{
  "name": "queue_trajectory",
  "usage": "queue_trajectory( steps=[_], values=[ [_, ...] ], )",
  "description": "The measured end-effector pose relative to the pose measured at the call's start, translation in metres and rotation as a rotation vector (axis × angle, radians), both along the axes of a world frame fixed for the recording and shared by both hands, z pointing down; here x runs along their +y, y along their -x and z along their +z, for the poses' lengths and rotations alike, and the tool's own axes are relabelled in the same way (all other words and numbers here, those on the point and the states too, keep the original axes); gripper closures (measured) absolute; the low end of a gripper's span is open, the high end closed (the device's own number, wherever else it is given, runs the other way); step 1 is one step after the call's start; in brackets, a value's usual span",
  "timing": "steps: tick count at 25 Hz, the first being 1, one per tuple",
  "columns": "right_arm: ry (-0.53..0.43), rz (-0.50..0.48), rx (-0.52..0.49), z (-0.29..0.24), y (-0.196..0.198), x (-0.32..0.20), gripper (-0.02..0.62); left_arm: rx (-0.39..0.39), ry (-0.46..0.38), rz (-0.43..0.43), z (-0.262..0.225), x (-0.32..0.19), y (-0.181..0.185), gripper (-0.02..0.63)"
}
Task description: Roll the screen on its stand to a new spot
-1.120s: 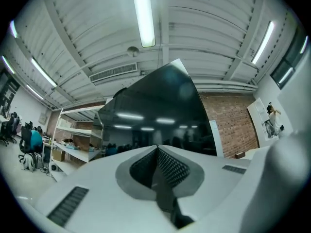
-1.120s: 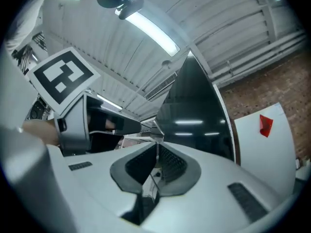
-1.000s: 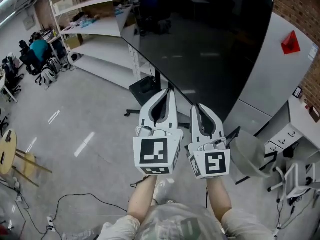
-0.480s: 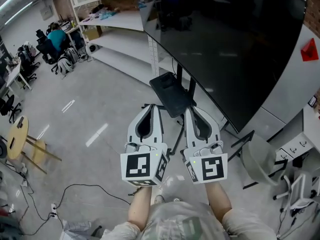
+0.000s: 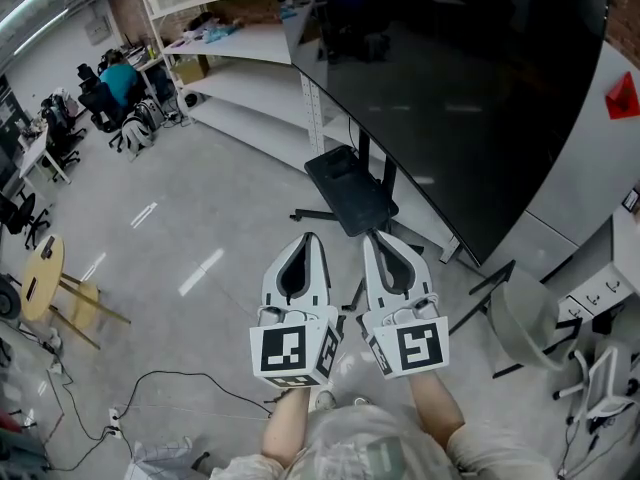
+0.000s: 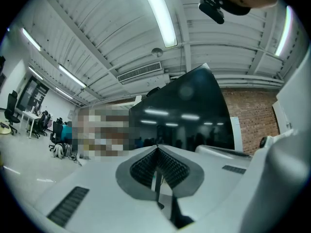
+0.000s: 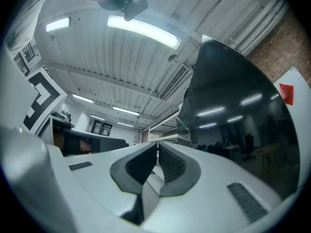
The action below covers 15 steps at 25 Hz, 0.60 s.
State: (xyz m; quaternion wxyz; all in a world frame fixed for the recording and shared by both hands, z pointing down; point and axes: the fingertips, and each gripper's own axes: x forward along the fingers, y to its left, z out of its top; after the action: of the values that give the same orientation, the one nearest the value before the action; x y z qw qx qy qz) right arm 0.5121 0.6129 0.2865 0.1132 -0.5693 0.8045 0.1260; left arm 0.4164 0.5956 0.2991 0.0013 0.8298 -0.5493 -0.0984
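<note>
A large black screen (image 5: 460, 88) stands on a wheeled stand (image 5: 372, 168) with a small black shelf (image 5: 350, 190) low on its post. It fills the upper right of the head view. Both grippers are held side by side in front of me, short of the shelf and touching nothing. My left gripper (image 5: 308, 240) is shut and empty. My right gripper (image 5: 368, 238) is shut and empty too. In the left gripper view the screen (image 6: 187, 110) rises ahead of the left gripper (image 6: 157, 148). The right gripper view has the screen (image 7: 233, 106) at the right, beside the right gripper (image 7: 157, 144).
White shelving (image 5: 225, 48) runs behind the screen. A grey chair (image 5: 520, 318) and a white desk (image 5: 605, 278) stand at the right. A round wooden table (image 5: 38, 278) and floor cables (image 5: 150, 388) lie at the left. Office chairs and bags (image 5: 110, 98) sit far left.
The view has swung so that the stand's black shelf and legs show. Both grippers have drawn back toward me and sit lower in the frame, still shut.
</note>
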Motion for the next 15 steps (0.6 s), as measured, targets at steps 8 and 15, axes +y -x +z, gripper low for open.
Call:
queue_trajectory(
  steps=[8, 15],
  values=[
    [0.012, -0.004, 0.006, 0.003, 0.002, 0.003, 0.569, 0.006, 0.006, -0.009, 0.002, 0.005, 0.004, 0.591],
    [0.015, -0.018, 0.001, 0.006, 0.005, 0.009, 0.569, 0.006, 0.009, -0.011, 0.005, 0.011, 0.005, 0.591]
  ],
)
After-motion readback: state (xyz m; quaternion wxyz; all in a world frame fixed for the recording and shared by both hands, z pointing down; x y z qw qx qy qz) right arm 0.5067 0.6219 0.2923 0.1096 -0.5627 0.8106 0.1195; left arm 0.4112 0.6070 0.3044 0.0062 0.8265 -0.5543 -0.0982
